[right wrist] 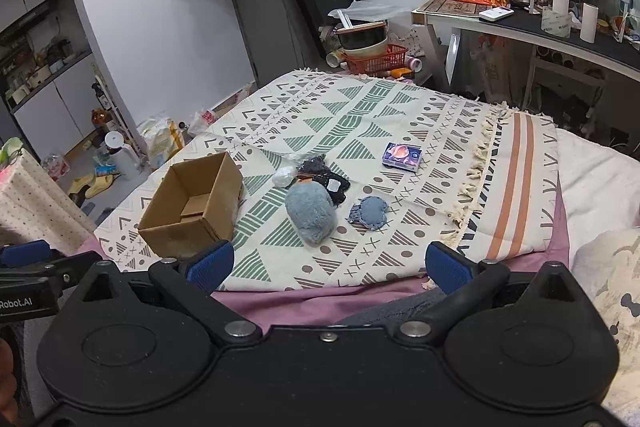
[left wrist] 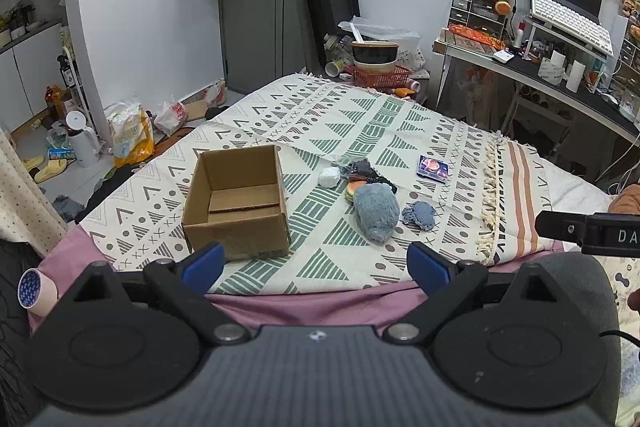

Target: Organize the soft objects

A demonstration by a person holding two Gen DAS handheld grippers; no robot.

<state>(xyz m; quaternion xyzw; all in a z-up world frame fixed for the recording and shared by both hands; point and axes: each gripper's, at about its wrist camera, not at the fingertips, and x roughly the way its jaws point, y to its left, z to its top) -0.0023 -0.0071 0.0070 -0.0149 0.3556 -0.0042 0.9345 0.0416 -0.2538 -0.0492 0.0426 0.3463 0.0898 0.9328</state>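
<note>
Both held over the bed's near edge: left hand-held gripper (left wrist: 314, 263) with blue pads spread wide, empty; right hand-held gripper (right wrist: 330, 263) likewise. Open cardboard box (left wrist: 236, 201) toward the patterned blanket's (left wrist: 348, 119) left edge. Beside it, mid-blanket: blue-grey plush (left wrist: 377, 211), denim pouch (left wrist: 419, 214), white ball (left wrist: 330, 177).

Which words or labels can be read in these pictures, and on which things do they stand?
"DA", cut off by the picture edge: on the right gripper.
"Robot.AI", start cut off: on the left gripper.
Small blue box: print too small to read.
Yellow bag on the floor: print blurred.
</note>
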